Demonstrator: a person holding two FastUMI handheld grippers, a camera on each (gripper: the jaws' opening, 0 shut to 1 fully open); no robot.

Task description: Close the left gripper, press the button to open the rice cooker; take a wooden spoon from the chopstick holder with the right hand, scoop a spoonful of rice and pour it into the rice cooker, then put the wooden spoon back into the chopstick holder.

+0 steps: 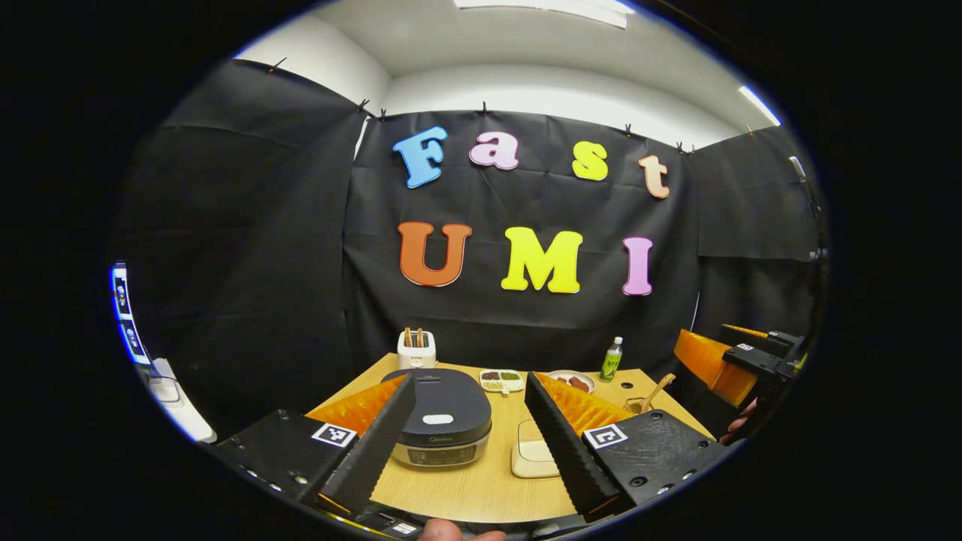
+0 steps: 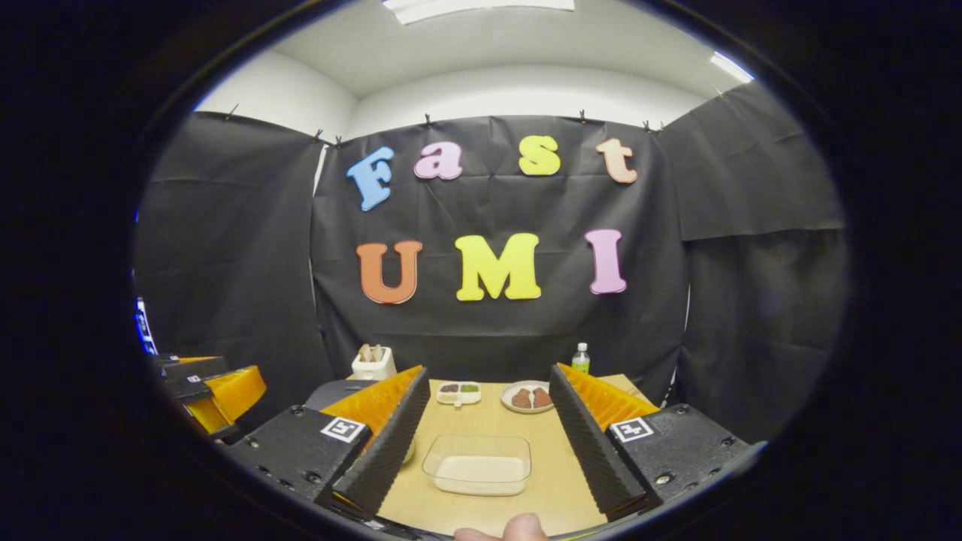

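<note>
Left claw (image 1: 470, 432) wide above closed rice cooker (image 1: 443, 415)

Rice cooker (image 1: 443, 417): dark, lid shut, on the surface between the left claw's (image 1: 470, 443) spread fingers. Holder (image 1: 415, 349): white, sticks upright, beyond the cooker. Rice tub (image 2: 478, 464): clear, shallow, between the right claw's (image 2: 488, 451) spread fingers. Wooden spoon (image 1: 655, 394): tilted, right of the left claw.

Both grippers (image 1: 470, 436) (image 2: 481, 443) apparently spread, empty
</note>
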